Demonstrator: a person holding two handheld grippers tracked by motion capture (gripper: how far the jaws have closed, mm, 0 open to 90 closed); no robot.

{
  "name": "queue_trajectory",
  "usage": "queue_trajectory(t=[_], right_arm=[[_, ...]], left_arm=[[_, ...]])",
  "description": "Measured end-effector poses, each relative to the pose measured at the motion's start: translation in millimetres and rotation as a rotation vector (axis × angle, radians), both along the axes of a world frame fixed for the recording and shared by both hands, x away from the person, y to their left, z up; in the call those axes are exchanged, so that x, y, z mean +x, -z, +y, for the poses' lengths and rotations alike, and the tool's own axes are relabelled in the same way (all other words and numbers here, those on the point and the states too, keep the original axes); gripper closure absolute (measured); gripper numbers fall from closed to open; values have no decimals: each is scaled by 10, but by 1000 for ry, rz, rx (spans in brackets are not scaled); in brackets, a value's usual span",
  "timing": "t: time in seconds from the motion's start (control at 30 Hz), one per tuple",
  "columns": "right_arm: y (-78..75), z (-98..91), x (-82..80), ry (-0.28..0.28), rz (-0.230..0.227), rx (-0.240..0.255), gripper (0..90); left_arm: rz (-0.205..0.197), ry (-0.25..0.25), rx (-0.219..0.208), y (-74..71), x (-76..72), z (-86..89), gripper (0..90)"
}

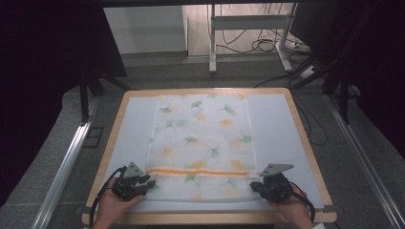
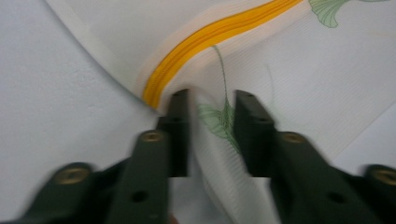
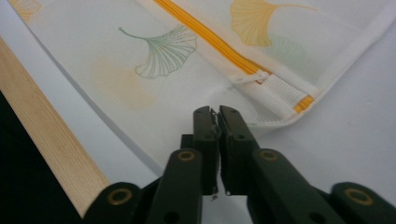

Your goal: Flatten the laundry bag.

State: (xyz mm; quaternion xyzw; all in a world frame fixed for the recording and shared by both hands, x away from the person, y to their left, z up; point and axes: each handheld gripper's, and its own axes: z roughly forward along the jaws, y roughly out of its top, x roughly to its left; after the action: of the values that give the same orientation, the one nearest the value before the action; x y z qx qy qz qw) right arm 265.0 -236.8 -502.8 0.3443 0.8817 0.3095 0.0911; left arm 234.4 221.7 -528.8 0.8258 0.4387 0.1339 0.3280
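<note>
We work on a mesh bag (image 1: 200,143) printed with ginkgo leaves, lying flat on the table (image 1: 277,124). Its long axis runs away from us, from the near edge toward the far edge. An orange zipper (image 1: 198,172) crosses the bag side to side, close to the near end.

The left gripper (image 1: 143,182) sits at the bag's near left corner. In the left gripper view its fingers (image 2: 180,126) stand apart at a middling gap. A raised fold of mesh lies between them, and neither pad appears to press on it, so we read this side as released. The left end of the zipper (image 2: 205,39) lies just ahead of the left finger.

The right gripper (image 1: 258,185) sits at the near right corner. In the right gripper view its fingers (image 3: 205,135) stand nearly together, with a slim gap between them. The bag's edge lies at the fingertips, but the view is too tight to say whether any mesh is caught, and we cannot tell whether the grip holds. The zipper's tab end (image 3: 252,77) lies ahead of the fingers and slightly to their right.

Both corners lie directly ahead of their own fingers, each hand nearest its own side. We judge that any coming move turns on the near edge, which runs crosswise between the two grippers.
</note>
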Motion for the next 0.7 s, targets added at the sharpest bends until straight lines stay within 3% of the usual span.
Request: queue_trajectory(t=[0.03, 0.07, 0.1, 0.2, 0.4, 0.47, 0.53, 0.7], right_arm=[[-1, 1, -6, 0, -4, -7, 713], [-25, 4, -12, 6, -13, 9, 558], [-25, 4, -12, 6, -13, 9, 558], [-123, 2, 17, 28, -76, 53, 383], [-145, -29, 205, 73, -125, 88, 286], [-149, -38, 241, 78, -129, 103, 286], [-170, -47, 334, 83, -118, 150, 299], [-188, -33, 366, 80, -117, 164, 309]], left_arm=[[-20, 0, 0, -28, -28, 8, 479], [-60, -12, -8, -92, -68, 17, 330], [-60, -12, -8, -92, -68, 17, 298], [-127, -32, -16, -208, -94, 12, 228], [-166, -14, -13, -294, 6, -189, 211], [-171, 2, 1, -316, 45, -276, 211], [-174, 9, 6, -340, 94, -351, 212], [-178, 31, -18, -408, 213, -513, 217]])
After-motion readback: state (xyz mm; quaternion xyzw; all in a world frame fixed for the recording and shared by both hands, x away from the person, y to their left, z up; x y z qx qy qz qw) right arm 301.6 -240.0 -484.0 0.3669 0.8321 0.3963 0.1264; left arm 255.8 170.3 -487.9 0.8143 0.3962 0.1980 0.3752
